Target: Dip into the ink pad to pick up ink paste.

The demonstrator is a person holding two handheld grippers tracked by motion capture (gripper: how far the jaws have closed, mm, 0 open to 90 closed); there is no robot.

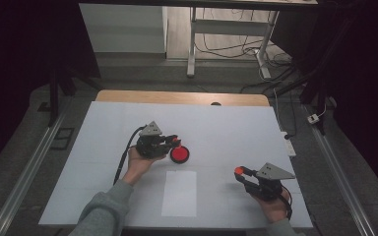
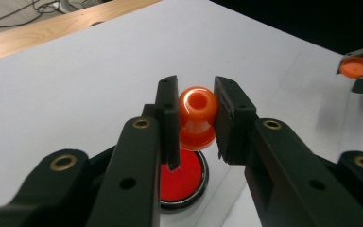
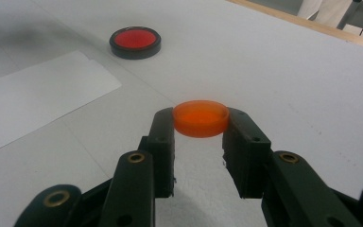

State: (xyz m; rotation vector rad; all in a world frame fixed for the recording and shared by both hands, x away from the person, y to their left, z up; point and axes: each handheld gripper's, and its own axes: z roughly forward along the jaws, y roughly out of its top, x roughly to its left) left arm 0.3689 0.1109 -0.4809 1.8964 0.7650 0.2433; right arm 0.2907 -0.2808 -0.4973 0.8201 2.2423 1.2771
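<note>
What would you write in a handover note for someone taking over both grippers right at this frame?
Left gripper: shut on the orange plastic knob-shaped piece with a hole in its top, held above the round black-rimmed red dish.
Right gripper: shut on the flat orange plastic cap, held near the white table's right front, apart from the dish.
White paper sheet lies flat in front of the dish.
Done: both orange parts picked up.
Left: probably bringing knob and cap together.

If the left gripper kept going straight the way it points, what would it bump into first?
Probably the red ink pad, just ahead of and below the left gripper with its orange stamp; depth is uncertain.
</note>
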